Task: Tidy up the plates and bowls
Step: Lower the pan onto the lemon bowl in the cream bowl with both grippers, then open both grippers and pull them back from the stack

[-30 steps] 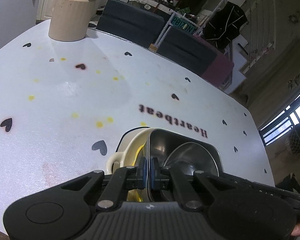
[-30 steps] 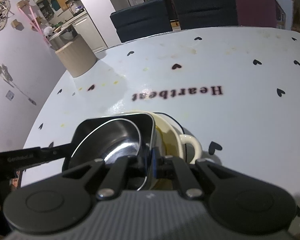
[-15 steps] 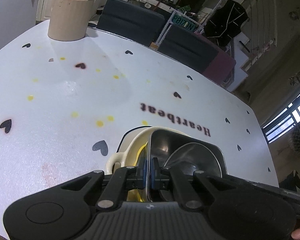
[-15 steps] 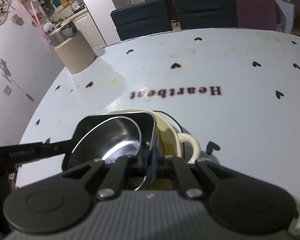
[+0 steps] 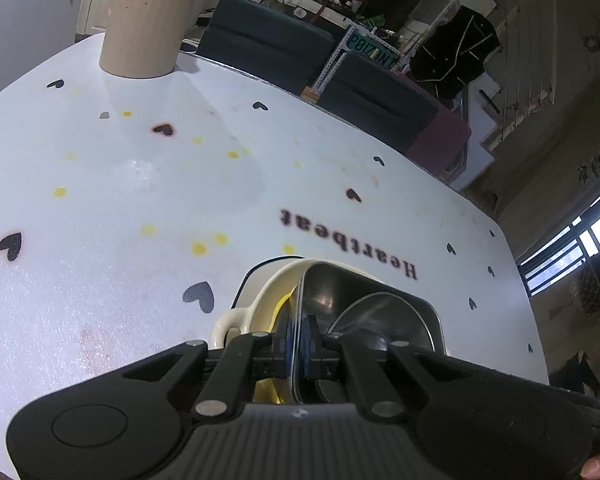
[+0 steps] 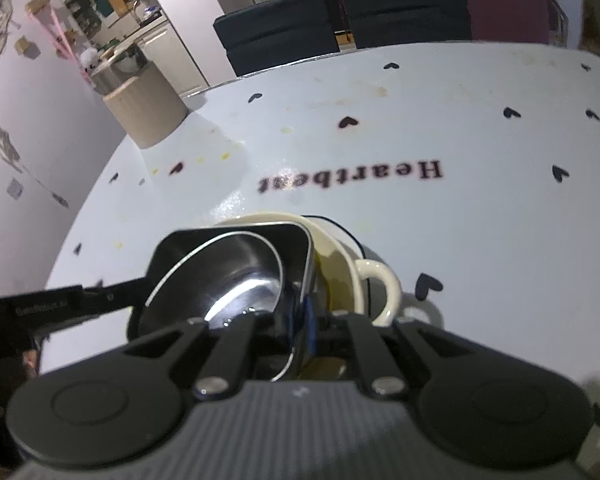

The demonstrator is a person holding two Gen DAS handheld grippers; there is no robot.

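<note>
Both grippers' jaws clench the steel tray rim, hiding most of the cream dish

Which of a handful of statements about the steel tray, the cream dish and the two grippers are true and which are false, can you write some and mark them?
1. The left gripper is clamped on one rim of the steel tray. True.
2. The right gripper is open and holds nothing. False: it is shut on the opposite rim of the same tray.
3. A round steel bowl sits inside the steel tray. True.
4. The steel tray lies beside the cream dish, apart from it. False: the tray is over the dish, which shows underneath.
5. The beige jug stands at the table's far edge. True.
6. The cream dish has no handle. False: a loop handle sticks out.
</note>
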